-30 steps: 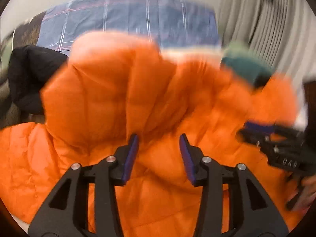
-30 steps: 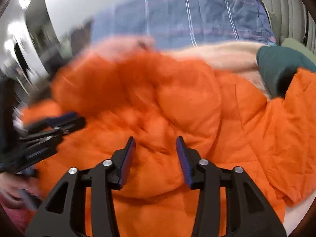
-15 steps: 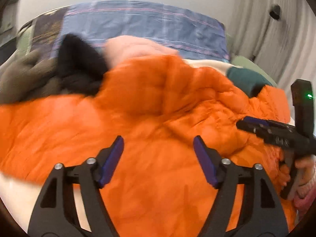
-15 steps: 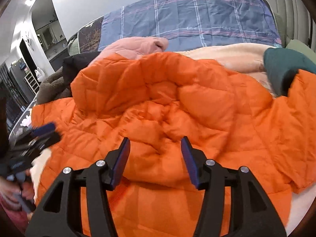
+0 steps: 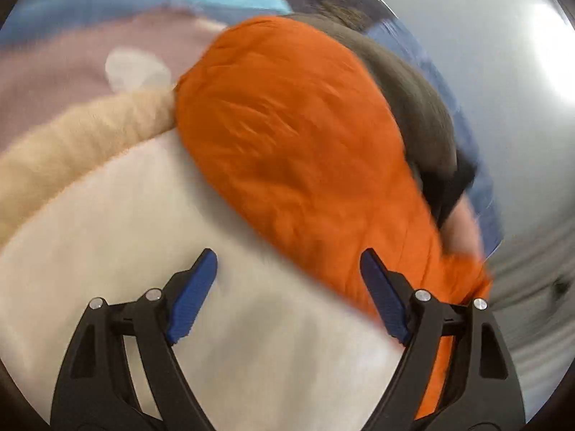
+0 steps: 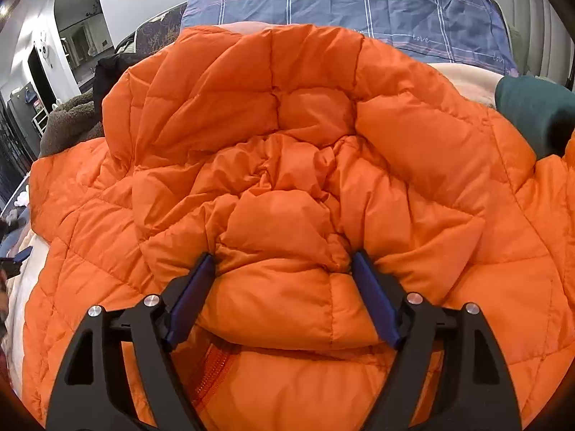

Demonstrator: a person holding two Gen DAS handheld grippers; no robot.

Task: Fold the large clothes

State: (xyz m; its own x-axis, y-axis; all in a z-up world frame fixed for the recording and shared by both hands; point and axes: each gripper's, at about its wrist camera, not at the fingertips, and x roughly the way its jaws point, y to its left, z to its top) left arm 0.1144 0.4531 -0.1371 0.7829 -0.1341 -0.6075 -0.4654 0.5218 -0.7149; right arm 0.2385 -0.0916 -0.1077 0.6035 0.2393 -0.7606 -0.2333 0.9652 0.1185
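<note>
A big orange puffer jacket (image 6: 287, 165) lies spread and bunched on the bed, filling the right wrist view. My right gripper (image 6: 284, 273) is wide open, its blue pads either side of a puffy fold of the jacket above the zipper (image 6: 212, 370). In the blurred left wrist view an orange sleeve or edge of the jacket (image 5: 305, 151) runs from the top centre down to the right. My left gripper (image 5: 287, 276) is wide open and empty over a white blanket (image 5: 179, 251), its right finger beside the orange edge.
A blue checked quilt (image 6: 377, 3) lies behind the jacket, a dark green garment (image 6: 535, 111) at the right, brown and black clothes (image 6: 68, 122) at the left. The left view shows a beige fleece (image 5: 79, 143), a mauve cloth (image 5: 54, 72) and a brown garment (image 5: 413, 97).
My left gripper has swung away left, off the jacket's middle to its edge over the white blanket, and opened wider. My right gripper has opened wider and moved down onto a jacket fold.
</note>
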